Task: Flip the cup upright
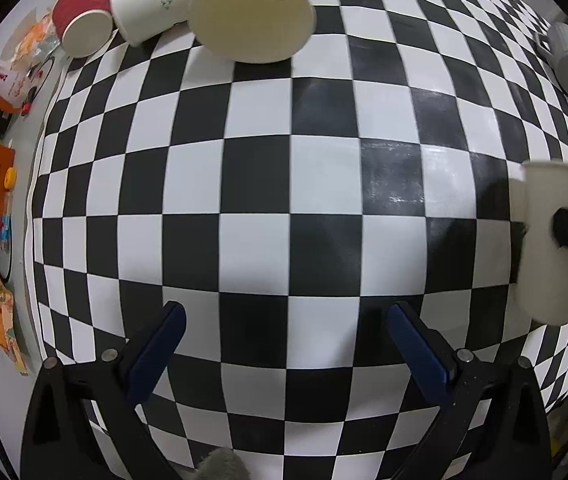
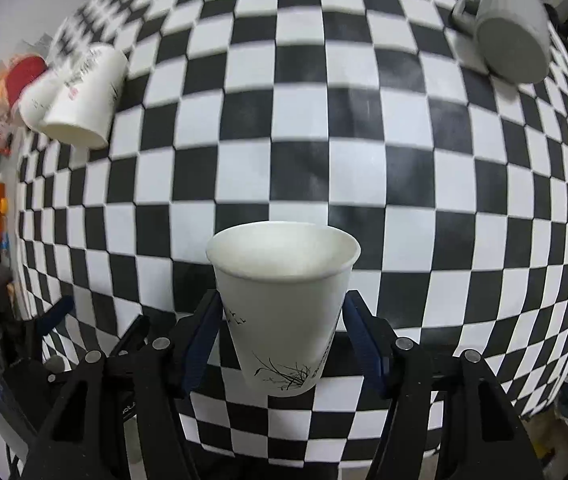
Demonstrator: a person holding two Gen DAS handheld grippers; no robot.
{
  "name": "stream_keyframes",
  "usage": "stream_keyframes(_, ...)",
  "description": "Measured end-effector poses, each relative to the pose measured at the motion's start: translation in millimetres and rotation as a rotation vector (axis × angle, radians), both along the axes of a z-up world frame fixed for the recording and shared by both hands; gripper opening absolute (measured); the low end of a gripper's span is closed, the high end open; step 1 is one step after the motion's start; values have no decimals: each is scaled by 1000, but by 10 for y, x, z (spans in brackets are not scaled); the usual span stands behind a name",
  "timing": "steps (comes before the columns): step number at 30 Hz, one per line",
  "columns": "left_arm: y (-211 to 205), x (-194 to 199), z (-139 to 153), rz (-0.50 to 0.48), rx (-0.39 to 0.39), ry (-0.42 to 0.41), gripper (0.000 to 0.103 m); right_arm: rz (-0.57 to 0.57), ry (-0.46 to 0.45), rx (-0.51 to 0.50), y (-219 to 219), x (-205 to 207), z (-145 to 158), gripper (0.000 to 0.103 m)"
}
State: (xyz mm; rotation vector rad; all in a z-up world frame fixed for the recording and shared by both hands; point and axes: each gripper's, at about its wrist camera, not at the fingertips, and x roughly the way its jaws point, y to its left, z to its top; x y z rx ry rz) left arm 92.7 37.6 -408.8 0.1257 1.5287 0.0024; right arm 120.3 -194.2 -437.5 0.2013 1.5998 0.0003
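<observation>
White paper, printed with thin black grass and a few small birds — that is the cup (image 2: 284,304) clamped between the blue pads of my right gripper (image 2: 281,334). It stands mouth up with its open rim toward the far side of the checkered tablecloth (image 2: 404,184), one pad pressed to each side of its wall. From my left wrist view the same cup (image 1: 552,240) shows at the right edge, with a black finger across its side.

My left gripper (image 1: 284,344) hangs over bare checks with its jaws wide apart and nothing between them.

At the far left of the cloth two white paper cups (image 2: 83,96) lie on their sides, touching, with a red cup (image 1: 81,26) just beside them. A grey mug (image 2: 512,48) lies tipped over at the far right corner — well apart from the others.
</observation>
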Motion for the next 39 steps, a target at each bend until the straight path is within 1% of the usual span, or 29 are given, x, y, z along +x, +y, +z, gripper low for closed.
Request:
stream_keyframes(2, 27, 58, -18, 22, 3, 27, 103, -14, -78, 3, -8, -21, 141, 64)
stream_keyframes(5, 87, 158, -35, 70, -21, 52, 103, -29, -195, -12, -17, -24, 319, 64)
stream_keyframes(7, 95, 212, -38, 79, -21, 54, 103, -40, -294, -30, -5, -23, 422, 64)
stream_keyframes(10, 90, 361, -14, 67, -3, 45, 103, -70, -399, -40, -49, 38, 515, 64)
stream_keyframes(11, 81, 405, -14, 64, 1, 40, 103, -79, -424, -47, -72, 85, 527, 64)
stream_keyframes(14, 61, 469, -24, 59, 12, 28, 103, -97, -543, -88, -59, 152, 511, 64)
stream_keyframes(18, 6, 541, -61, 48, 23, 19, 103, -84, -637, -149, 8, 172, 365, 64)
stream_keyframes(20, -49, 569, -77, 38, 27, 13, 103, -82, -655, -166, 59, 141, 295, 64)
stream_keyframes(24, -213, 498, -68, 23, 31, 8, 103, -90, -668, -175, 91, -11, 269, 64)
stream_keyframes(26, -220, 472, -71, 20, 33, 10, 103, -92, -657, -178, 88, -76, 230, 65)
stream_keyframes(28, -214, 277, -64, 17, 35, 9, 103, -102, -655, -189, 80, -147, 229, 65)
stream_keyframes(33, -172, 209, -51, 15, 37, 0, 103, -93, -649, -191, 106, -278, 206, 66)
stream_keyframes(35, -175, 175, -29, 11, 39, -6, 103, -88, -634, -196, 126, -317, 191, 69)
stream_keyframes(37, -202, 117, 13, 5, 41, -13, 103, -86, -617, -198, 141, -367, 189, 82)
stream_keyframes(39, -228, 95, 53, -2, 41, -21, 103, -86, -624, -202, 152, -448, 229, 84)
